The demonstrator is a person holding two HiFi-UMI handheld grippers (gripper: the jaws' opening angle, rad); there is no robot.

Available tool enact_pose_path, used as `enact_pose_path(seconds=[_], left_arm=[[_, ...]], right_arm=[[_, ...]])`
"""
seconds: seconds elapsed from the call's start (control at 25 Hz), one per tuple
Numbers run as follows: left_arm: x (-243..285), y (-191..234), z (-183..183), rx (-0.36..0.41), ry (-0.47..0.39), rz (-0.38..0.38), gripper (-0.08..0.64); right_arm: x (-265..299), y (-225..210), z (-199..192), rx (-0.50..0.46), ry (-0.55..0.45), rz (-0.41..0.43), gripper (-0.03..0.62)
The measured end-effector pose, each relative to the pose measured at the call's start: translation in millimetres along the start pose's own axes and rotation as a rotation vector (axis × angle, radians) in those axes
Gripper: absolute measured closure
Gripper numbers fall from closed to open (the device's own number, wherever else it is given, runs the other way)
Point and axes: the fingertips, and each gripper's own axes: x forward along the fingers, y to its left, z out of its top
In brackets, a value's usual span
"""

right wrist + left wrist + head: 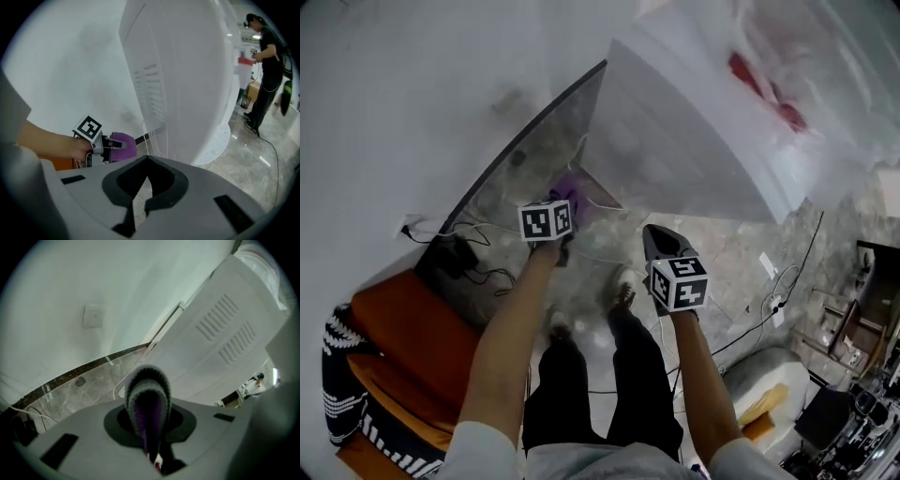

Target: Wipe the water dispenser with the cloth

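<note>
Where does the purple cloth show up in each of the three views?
Head view: cloth just left of centre, upper half.
Left gripper view: cloth bottom centre, clamped between the jaws.
Right gripper view: cloth left of centre, lower half.
Shared landmark: the white dispenser, beside the cloth in all three.

Workroom or lab, polished stone floor (741, 253), wall socket (93, 316), orange chair (403, 337) lower left, cluttered equipment (862, 422) lower right.

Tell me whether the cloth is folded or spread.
Folded: the purple cloth is doubled over into a rounded loop, pinched in the left gripper.
</note>
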Motion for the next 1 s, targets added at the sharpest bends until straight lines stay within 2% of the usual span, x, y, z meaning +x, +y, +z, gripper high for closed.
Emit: enact_pose_path(seconds=[0.12, 0.32, 0.52, 0.6, 0.76, 0.92, 1.0], left_arm=[[27.2, 19.1, 0.3, 0.009, 0.010, 0.005, 0.515], [79.9, 38.4, 3.8, 0.152, 0.044, 0.004, 0.515], [127.8, 49.9, 7.5, 0.168, 0.024, 0.009, 0.515], [145.4, 50.1, 4.7, 0.181, 0.018, 0.002, 0.515], [165.8, 46.7, 15.0, 0.165, -0.047, -0.015, 0.515], [171.3, 23.6, -1.3, 0.180, -0.020, -0.031, 0.515], [173.1, 2.2, -20.9, 0.216, 0.019, -0.066, 0.515]], right_arm=[[29.3, -0.5, -10.2, -0.022, 0.030, 0.022, 0.584], [68.8, 6.9, -34.2, -0.109, 0.070, 0.070, 0.584], [94.8, -4.1, -58.2, -0.152, 0.089, 0.095, 0.584], [99.7, -15.3, -66.2, -0.143, 0.083, 0.082, 0.584], [98.9, -33.3, -75.8, -0.103, 0.045, 0.043, 0.584], [77.9, -46.6, -90.1, -0.052, 0.045, 0.003, 0.584], [60.9, -50.0, -95.5, -0.021, 0.047, -0.019, 0.584]])
